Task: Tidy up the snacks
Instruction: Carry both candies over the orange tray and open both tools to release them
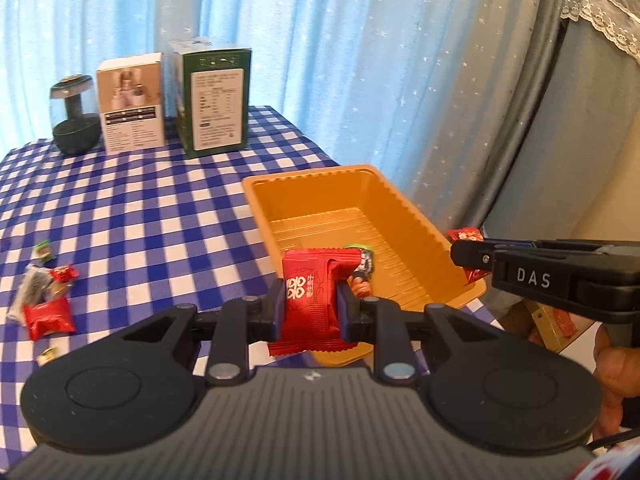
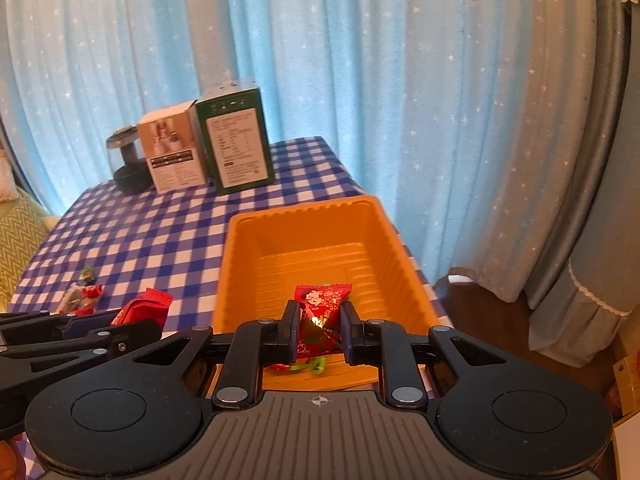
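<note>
My left gripper (image 1: 308, 312) pinches a flat red foil snack packet with white printing (image 1: 310, 300) across its middle, so it hangs steady over the near rim of the ribbed orange plastic tray (image 1: 360, 216). My right gripper (image 2: 320, 332) is clamped on a smaller red patterned sweet wrapper (image 2: 320, 312), already above the tray's floor for a clean drop. More wrapped snacks (image 1: 48, 304) lie loose on the blue-and-white checked tablecloth (image 1: 140, 208), well apart from the tray.
</note>
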